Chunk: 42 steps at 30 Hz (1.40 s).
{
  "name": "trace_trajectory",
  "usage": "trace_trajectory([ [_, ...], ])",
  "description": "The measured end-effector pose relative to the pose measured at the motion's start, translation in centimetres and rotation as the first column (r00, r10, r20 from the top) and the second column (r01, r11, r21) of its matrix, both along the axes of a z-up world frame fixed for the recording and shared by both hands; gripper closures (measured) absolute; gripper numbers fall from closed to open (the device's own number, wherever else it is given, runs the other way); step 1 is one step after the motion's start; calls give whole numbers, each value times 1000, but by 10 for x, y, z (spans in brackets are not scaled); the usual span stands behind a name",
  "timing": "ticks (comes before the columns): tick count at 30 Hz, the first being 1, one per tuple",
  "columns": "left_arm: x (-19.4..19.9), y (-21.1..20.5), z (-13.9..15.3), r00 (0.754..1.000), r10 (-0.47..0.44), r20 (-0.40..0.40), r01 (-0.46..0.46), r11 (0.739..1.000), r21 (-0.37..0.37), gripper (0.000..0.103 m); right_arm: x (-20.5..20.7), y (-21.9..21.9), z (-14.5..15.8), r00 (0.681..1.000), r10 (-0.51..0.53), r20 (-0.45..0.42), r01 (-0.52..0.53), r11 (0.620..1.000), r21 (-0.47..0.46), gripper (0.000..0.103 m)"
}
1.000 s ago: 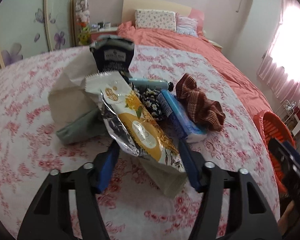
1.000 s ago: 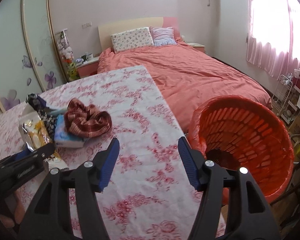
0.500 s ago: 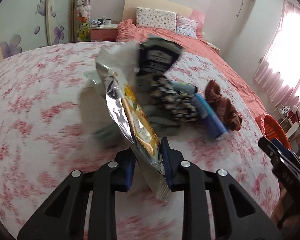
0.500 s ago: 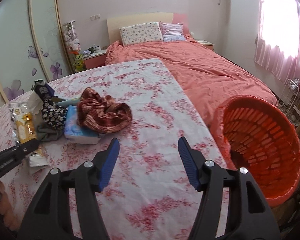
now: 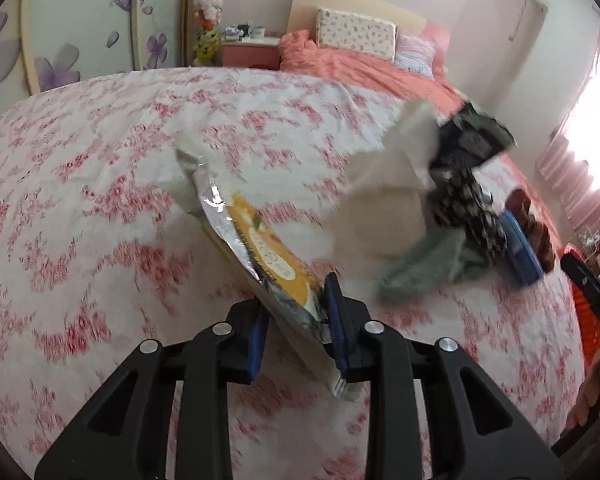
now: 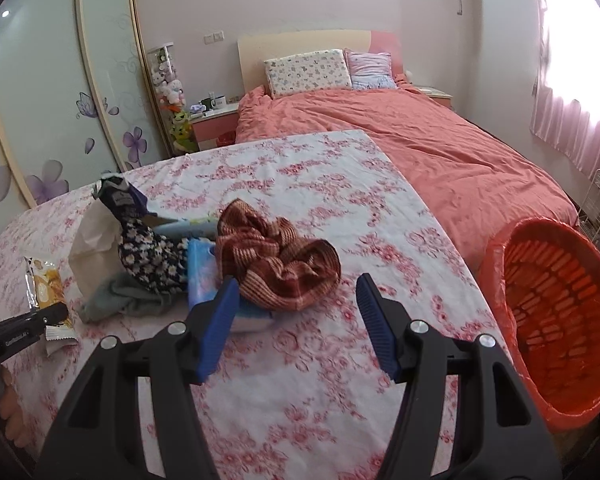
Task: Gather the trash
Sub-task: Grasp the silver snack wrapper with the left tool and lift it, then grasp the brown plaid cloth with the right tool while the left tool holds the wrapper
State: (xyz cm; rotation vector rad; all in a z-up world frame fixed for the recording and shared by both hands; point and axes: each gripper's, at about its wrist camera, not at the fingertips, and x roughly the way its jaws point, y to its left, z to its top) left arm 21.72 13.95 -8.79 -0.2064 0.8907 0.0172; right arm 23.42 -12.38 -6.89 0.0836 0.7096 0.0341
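Note:
My left gripper (image 5: 296, 328) is shut on a yellow and silver snack wrapper (image 5: 260, 248) and holds it lifted above the floral tablecloth (image 5: 100, 208). The wrapper also shows in the right wrist view (image 6: 46, 292) at the far left, with the left gripper (image 6: 56, 318) on it. My right gripper (image 6: 296, 320) is open and empty, just in front of a brown striped cloth (image 6: 276, 256). An orange basket (image 6: 556, 320) stands off the table's right edge. A dark blue packet (image 6: 120, 200) stands at the back of the pile.
A pile lies mid-table: a white paper bag (image 6: 92, 248), a floral pouch (image 6: 148, 256), a grey-green cloth (image 6: 116, 296), a blue tissue pack (image 6: 204, 276). A bed with an orange cover (image 6: 420, 152) is behind. The basket edge (image 5: 588, 320) shows at right.
My left gripper closed on the snack wrapper, lifted it off the pile and swung left. My right gripper moved in towards the brown cloth and stayed open.

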Motion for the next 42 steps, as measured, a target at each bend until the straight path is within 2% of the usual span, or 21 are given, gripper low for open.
trace_trajectory([
  [6, 1, 7, -1, 999, 14, 32, -15, 1000, 3, 74, 15, 1, 0, 1000, -10, -13, 10, 999, 44, 43],
  [12, 4, 16, -2, 999, 27, 40, -25, 998, -52, 74, 32, 9, -1, 1000, -5, -25, 7, 998, 59, 43],
  [19, 2, 16, -2, 999, 27, 39, -25, 998, -49, 74, 41, 24, -12, 998, 21, -61, -20, 1000, 21, 44],
  [23, 2, 15, -2, 999, 27, 39, -25, 998, -49, 74, 43, 24, -23, 995, 19, -94, -18, 1000, 9, 57],
  [28, 2, 15, -1, 999, 28, 40, -26, 998, -51, 74, 44, 20, -23, 996, 4, -91, -4, 1000, 3, 63],
  [32, 2, 16, -2, 999, 30, 41, -28, 998, -60, 74, 44, 21, -24, 996, 3, -93, -4, 1000, -9, 82],
  [35, 1, 17, -2, 999, 30, 42, -28, 998, -63, 74, 40, 14, -22, 996, -21, -82, 20, 1000, -8, 85],
  [38, 1, 16, -2, 999, 28, 41, -25, 998, -51, 74, 35, 7, -19, 996, -55, -67, 51, 997, -53, 85],
  [42, 5, 16, -1, 999, 29, 32, -27, 999, -42, 74, 36, -2, -21, 994, -71, -83, 67, 996, -54, 85],
])
